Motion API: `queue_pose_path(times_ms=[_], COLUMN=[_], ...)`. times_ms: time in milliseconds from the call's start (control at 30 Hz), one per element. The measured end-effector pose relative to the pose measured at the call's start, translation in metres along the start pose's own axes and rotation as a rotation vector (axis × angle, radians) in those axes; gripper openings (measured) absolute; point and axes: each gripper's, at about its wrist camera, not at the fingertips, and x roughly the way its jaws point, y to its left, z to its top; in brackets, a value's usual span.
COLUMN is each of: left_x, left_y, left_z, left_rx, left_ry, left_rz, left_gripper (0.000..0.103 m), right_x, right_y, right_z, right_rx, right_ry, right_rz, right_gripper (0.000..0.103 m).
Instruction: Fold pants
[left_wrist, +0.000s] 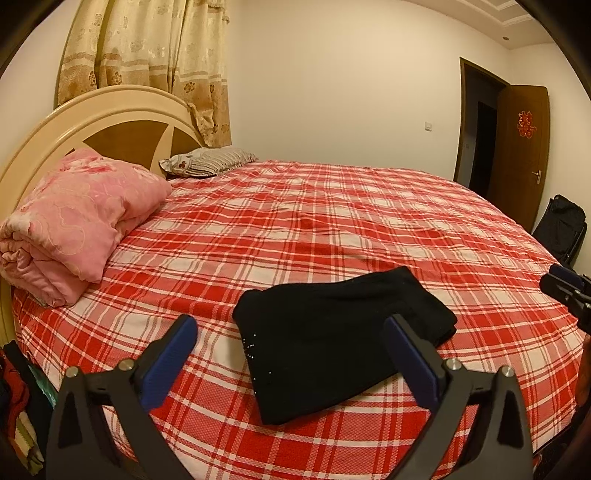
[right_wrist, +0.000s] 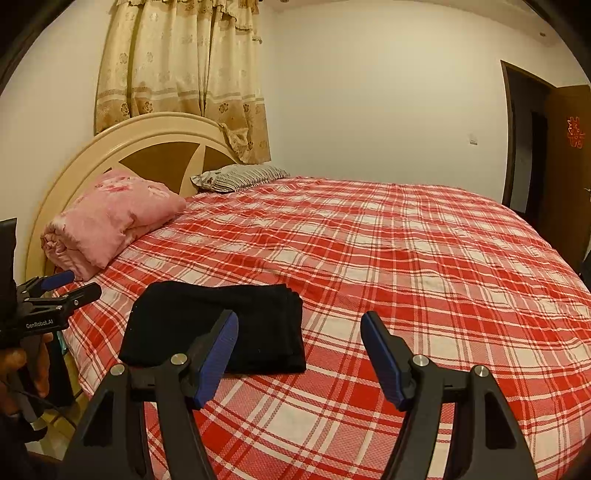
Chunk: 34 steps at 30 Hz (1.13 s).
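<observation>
I have the black pants (left_wrist: 340, 343) lying as a compact folded bundle on the bed (left_wrist: 332, 229), near its front edge and well apart from the pink quilt (left_wrist: 74, 221) rolled at the headboard (left_wrist: 92, 114). In the right wrist view the stacked layers show at the bundle's right edge — so I judge the folding essentially done. Left tool (left_wrist: 291, 354) hangs above the pants with its blue pads (left_wrist: 173, 358) spread wide, gripping nothing. Right tool (right_wrist: 299, 354) is likewise spread and empty, just right of the pants, over bare plaid sheet. I read both as backed off so the bundle sits undisturbed. Writing — the left tool's body reads "GenRobot.AI" in the right wrist view. On the brown door (left_wrist: 522, 147), far beyond the pants, hangs a red paper ornament (left_wrist: 526, 123), looks like a double-happiness character.
</observation>
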Motion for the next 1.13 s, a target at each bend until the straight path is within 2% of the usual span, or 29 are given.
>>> queue_pose_path(times_ms=[333, 767, 1133], left_x=[-0.006, 0.003, 0.006], left_y=[-0.005, 0.002, -0.001], left_z=[0.006, 0.005, 0.000], left_rx=[0.018, -0.008, 0.038], left_ry=[-0.034, 0.010, 0.001], left_rz=[-0.008, 0.026, 0.058], left_gripper=[0.103, 0.103, 0.103], right_x=[0.001, 0.007, 0.009], right_y=[0.003, 0.010, 0.013], right_z=[-0.002, -0.007, -0.008], right_rx=[-0.017, -0.048, -0.064], right_ry=[0.006, 0.023, 0.029], right_rz=[-0.001, 0.002, -0.001], right_gripper=[0.070, 0.070, 0.070])
